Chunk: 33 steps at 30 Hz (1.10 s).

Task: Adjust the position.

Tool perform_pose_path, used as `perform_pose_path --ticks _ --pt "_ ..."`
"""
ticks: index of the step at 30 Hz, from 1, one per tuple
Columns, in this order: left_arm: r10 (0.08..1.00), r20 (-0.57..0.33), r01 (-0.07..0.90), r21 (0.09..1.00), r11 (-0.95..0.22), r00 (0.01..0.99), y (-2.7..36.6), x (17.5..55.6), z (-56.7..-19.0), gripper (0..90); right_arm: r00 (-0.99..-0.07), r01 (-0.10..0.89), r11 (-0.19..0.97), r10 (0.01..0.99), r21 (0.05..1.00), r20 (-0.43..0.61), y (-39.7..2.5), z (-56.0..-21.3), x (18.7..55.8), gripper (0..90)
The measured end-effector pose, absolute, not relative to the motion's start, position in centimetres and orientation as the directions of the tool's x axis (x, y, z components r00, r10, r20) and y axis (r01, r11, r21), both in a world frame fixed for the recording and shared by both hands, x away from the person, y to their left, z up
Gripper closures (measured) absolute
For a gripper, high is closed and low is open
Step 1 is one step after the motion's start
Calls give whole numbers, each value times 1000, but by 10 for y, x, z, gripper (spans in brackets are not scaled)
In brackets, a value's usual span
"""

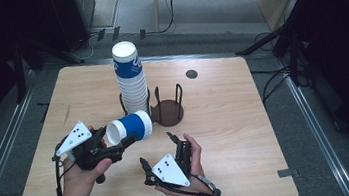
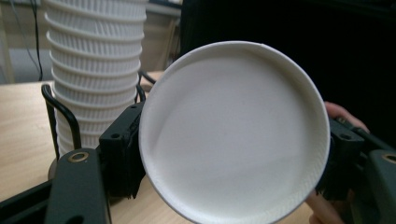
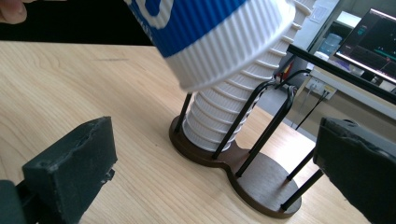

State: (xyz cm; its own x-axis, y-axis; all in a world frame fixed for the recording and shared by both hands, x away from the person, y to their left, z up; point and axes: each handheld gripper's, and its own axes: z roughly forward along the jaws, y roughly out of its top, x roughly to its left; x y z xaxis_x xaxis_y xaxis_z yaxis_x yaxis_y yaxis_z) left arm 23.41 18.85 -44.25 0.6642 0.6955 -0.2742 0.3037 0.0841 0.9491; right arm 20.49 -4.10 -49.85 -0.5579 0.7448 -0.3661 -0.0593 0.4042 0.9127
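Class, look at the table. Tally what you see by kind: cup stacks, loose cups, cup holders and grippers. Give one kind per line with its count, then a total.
Cup stacks: 1, the stack in the holder's left bay.
Loose cups: 1, the cup clamped in the left gripper.
Holders: 1, the holder.
Grippers: 2, counting the right gripper.
Total: 5

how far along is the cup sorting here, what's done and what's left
Done: a tall stack of blue and white ribbed paper cups stands in one bay of the dark brown two-bay wire cup holder. In hand: the left gripper holds one loose blue and white paper cup on its side above the table. Left, probably: placing that cup; the holder's other bay is empty. The right gripper is open and holds nothing.
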Motion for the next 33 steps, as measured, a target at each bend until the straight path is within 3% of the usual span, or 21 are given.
perform_pose_path --ticks 9,16,21,26,33 --pt "679 -290 217 957 194 674 190 232 -446 268 -568 -21 323 775 946 -278 -45 -493 206 0" --pt "688 -258 166 966 199 679 189 233 -449 268 -563 -6 299 788 954 -250 -48 -490 207 0" --pt "684 -242 121 968 221 688 186 234 -455 268 -578 39 208 803 977 -148 -53 -481 210 0" --pt "677 -253 117 964 240 691 184 234 -458 268 -569 49 202 810 978 -139 -54 -478 210 0" --pt "685 -229 78 967 244 691 184 235 -462 268 -583 86 123 811 989 -51 -60 -469 209 31"
